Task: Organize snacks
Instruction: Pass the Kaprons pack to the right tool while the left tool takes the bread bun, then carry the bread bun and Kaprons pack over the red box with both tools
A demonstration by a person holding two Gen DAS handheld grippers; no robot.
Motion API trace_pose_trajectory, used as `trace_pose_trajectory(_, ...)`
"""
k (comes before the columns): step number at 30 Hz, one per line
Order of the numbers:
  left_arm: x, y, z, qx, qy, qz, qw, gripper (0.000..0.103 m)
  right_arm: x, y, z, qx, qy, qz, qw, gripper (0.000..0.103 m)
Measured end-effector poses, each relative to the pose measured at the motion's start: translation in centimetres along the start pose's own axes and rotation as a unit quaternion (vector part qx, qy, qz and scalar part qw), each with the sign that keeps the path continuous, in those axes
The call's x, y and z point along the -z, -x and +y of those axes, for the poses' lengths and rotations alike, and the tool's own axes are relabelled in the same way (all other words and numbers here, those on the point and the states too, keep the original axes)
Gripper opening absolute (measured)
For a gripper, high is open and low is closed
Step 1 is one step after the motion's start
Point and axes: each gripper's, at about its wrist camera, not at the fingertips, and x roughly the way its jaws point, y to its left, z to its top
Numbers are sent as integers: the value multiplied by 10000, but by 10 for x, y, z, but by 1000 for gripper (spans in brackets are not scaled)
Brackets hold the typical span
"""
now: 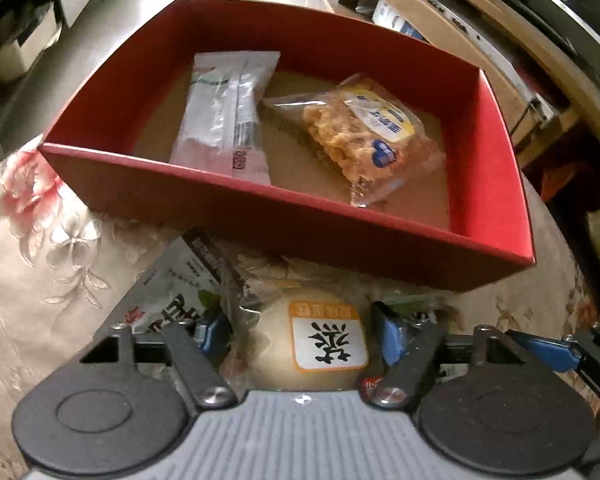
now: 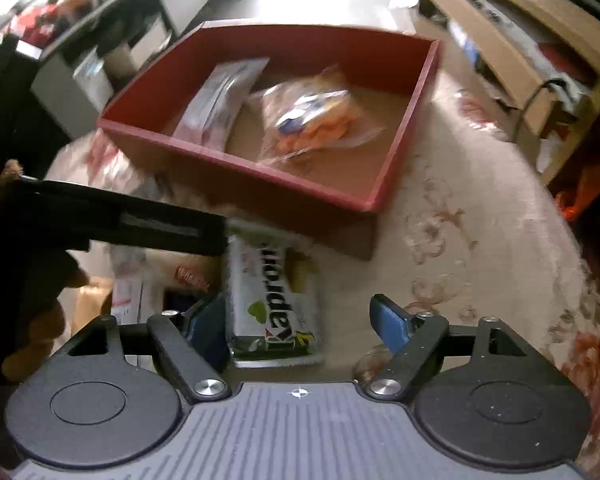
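Note:
A red box (image 1: 496, 152) stands on the flowered tablecloth and holds a white stick packet (image 1: 228, 116) and a clear-wrapped golden cracker pack (image 1: 364, 136). My left gripper (image 1: 300, 332) has its blue pads either side of a round pale bun in clear wrap with an orange-edged label (image 1: 324, 340); whether the pads touch the wrap is unclear. In the right wrist view the same red box (image 2: 416, 96) lies ahead. My right gripper (image 2: 300, 324) is open above a white "Kaprom" packet (image 2: 272, 300), which lies by its left pad.
More snack packets (image 1: 172, 300) lie left of the bun, near the box's front wall. The left gripper's black body (image 2: 100, 220) crosses the right wrist view at left. The floral tablecloth (image 2: 480, 248) stretches right. Shelves and furniture stand beyond the table.

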Motion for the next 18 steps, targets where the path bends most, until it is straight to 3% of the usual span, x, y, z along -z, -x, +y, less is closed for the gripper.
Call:
trace_pose_trajectory(5, 3, 4, 9, 206, 107, 81, 9997, 70, 5, 1, 23, -9, 690, -28, 9976, 91)
trace_pose_trajectory(7, 2, 6, 8, 188, 34, 70, 9998, 71, 2, -12, 20, 187, 576, 170, 9980, 93)
trace_pose_trajectory(15, -1, -10, -12, -54, -184, 128, 9997, 79, 1, -30, -1, 140, -281, 375, 9988, 96)
trace_pose_trajectory(18, -1, -12, -14, -105, -166, 88, 9998, 79, 3, -33, 5, 287, -160, 264, 9991, 97)
